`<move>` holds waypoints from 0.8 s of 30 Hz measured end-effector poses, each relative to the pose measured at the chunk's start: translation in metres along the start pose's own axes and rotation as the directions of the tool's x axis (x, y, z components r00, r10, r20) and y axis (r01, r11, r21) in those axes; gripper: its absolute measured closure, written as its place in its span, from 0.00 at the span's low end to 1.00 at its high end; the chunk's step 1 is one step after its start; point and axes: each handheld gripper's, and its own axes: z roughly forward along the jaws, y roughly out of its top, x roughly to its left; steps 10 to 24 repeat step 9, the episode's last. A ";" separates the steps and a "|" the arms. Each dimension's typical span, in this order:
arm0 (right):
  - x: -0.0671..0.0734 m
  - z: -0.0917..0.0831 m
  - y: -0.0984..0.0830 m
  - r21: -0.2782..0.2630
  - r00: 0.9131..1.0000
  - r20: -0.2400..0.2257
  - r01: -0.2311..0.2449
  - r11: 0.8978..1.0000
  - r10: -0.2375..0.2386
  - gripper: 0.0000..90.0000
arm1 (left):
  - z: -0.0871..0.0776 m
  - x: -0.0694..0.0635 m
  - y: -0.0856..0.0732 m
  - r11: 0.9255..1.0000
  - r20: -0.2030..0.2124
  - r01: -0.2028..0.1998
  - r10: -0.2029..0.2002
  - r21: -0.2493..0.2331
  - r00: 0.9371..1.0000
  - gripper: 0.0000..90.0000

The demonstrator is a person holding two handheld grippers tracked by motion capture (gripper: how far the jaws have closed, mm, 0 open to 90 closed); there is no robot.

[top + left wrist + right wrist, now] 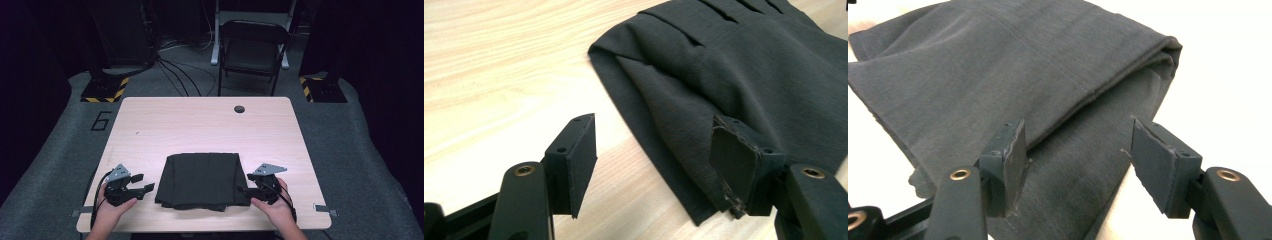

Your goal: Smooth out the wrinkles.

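A folded dark grey cloth (pixel 200 180) lies flat near the table's front edge, with pleats along its far part (pixel 724 60). My left gripper (pixel 146 183) is open just off the cloth's left edge, its jaws spread over the near left corner (pixel 653 157). My right gripper (pixel 242 190) is open at the cloth's right side, its jaws apart over the layered edge of the cloth (pixel 1048 90). Nothing is held between either pair of jaws (pixel 1078 165). A hand holds each gripper from below.
The light wood table (pixel 200 125) has a round cable hole (pixel 239 109) at its far side. Behind it stand a black folding chair (pixel 252 50), floor cables and two stand bases with yellow-black tape (pixel 105 90).
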 end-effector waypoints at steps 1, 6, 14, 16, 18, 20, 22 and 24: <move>-0.001 0.001 -0.001 0.002 1.000 0.002 -0.012 1.000 0.012 0.43 | 0.001 0.001 -0.001 1.000 0.000 0.014 -0.014 -0.001 1.000 0.39; -0.004 0.002 -0.005 0.005 1.000 -0.004 -0.030 1.000 0.030 0.43 | 0.005 0.001 -0.001 1.000 -0.005 0.018 -0.018 -0.004 1.000 0.39; -0.002 0.001 -0.006 0.004 1.000 -0.003 -0.012 1.000 0.012 0.43 | 0.007 -0.001 0.000 1.000 0.003 0.014 -0.014 0.002 1.000 0.39; -0.002 0.001 -0.006 0.004 1.000 -0.003 -0.012 1.000 0.012 0.43 | 0.007 -0.001 0.000 1.000 0.003 0.014 -0.014 0.002 1.000 0.39; -0.002 0.001 -0.006 0.004 1.000 -0.003 -0.012 1.000 0.012 0.43 | 0.007 -0.001 0.000 1.000 0.003 0.014 -0.014 0.002 1.000 0.39; -0.002 0.001 -0.006 0.004 1.000 -0.003 -0.012 1.000 0.012 0.43 | 0.007 -0.001 0.000 1.000 0.003 0.014 -0.014 0.002 1.000 0.39; -0.002 0.001 -0.006 0.004 1.000 -0.003 -0.012 1.000 0.012 0.43 | 0.007 -0.001 0.000 1.000 0.003 0.014 -0.014 0.002 1.000 0.39; -0.002 0.001 -0.006 0.004 1.000 -0.003 -0.012 1.000 0.012 0.43 | 0.007 -0.001 0.000 1.000 0.003 0.014 -0.014 0.002 1.000 0.39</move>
